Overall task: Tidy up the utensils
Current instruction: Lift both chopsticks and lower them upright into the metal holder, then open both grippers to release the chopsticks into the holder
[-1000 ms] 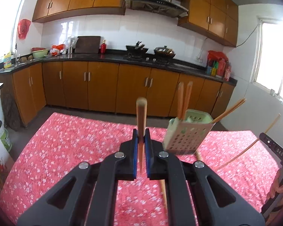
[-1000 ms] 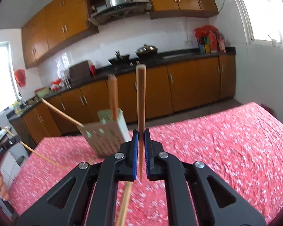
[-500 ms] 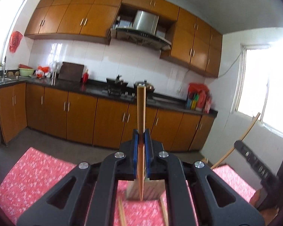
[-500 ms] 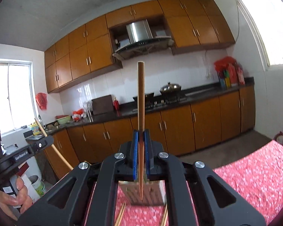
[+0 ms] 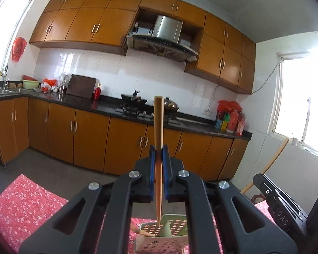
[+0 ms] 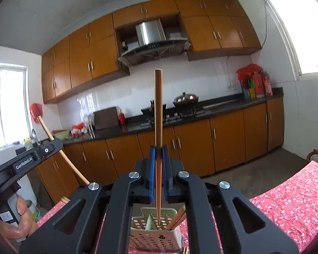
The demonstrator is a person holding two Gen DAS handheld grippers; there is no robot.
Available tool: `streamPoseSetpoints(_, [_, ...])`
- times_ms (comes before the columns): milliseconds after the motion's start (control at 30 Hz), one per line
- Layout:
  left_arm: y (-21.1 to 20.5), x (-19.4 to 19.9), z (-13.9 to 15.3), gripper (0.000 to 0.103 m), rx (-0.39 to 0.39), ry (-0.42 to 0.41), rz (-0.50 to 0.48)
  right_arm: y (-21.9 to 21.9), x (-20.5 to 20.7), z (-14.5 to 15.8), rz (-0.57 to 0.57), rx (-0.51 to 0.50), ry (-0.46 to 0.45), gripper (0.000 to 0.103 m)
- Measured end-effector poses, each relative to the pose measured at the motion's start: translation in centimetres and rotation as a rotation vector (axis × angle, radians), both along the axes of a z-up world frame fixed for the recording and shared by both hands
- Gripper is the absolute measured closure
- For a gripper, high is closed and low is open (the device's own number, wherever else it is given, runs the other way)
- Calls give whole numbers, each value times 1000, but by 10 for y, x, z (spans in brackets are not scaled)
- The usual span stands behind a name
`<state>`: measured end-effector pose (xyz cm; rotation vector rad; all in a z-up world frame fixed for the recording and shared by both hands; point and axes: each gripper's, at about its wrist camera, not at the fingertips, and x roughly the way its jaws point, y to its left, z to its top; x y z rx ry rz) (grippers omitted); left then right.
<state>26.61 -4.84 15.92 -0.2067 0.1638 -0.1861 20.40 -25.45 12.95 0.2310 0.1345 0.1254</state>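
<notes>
Chopsticks were the job: my left gripper [image 5: 158, 169] had its jaws clamped on one chopstick [image 5: 158, 127], my right gripper [image 6: 158, 169] on another chopstick [image 6: 158, 110], each upright with its tip over the perforated holder [image 6: 156, 236] on the red-clothed table [image 6: 290, 199]. I judged I was at the drop-in step, which called for lowering each tip into a compartment before letting go. The holder's right compartment already held two chopsticks [image 6: 177, 219] leaning against its rim.
</notes>
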Motion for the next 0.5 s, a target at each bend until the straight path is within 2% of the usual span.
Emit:
streamPoseSetpoints(200, [-1,17,-22,95,13,70,-11,2,6,-17,26,0,64,95])
streamPoseSetpoints(500, [10,3,-23,92,17,72,-11,-2,-8,-9,22,11,87,95])
